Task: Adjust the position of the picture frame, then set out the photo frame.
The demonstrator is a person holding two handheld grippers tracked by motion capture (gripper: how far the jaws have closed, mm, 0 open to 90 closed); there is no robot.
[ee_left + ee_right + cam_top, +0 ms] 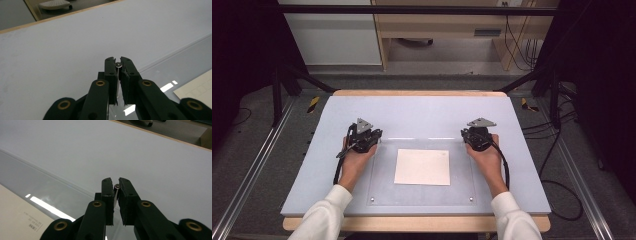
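A clear plastic plate (384,175) lies flat on the pale mat, with a white paper sheet (422,166) at its middle. My left gripper (368,137) sits at the plate's far left corner. In the left gripper view its jaws (118,61) are shut on a small metal stud (118,65) pinched at their tips. My right gripper (474,136) sits at the far right corner, its jaws (114,181) likewise shut on a small metal stud (116,186). The plate's edge (185,62) (30,177) and part of the paper (197,88) (17,215) lie beside the jaws.
The pale grey-blue mat (412,112) covers a wooden table. Two more small studs (372,199) (471,199) mark the plate's near corners. Black frame posts and cables (557,165) stand around the table, with wooden furniture (437,30) on the floor beyond.
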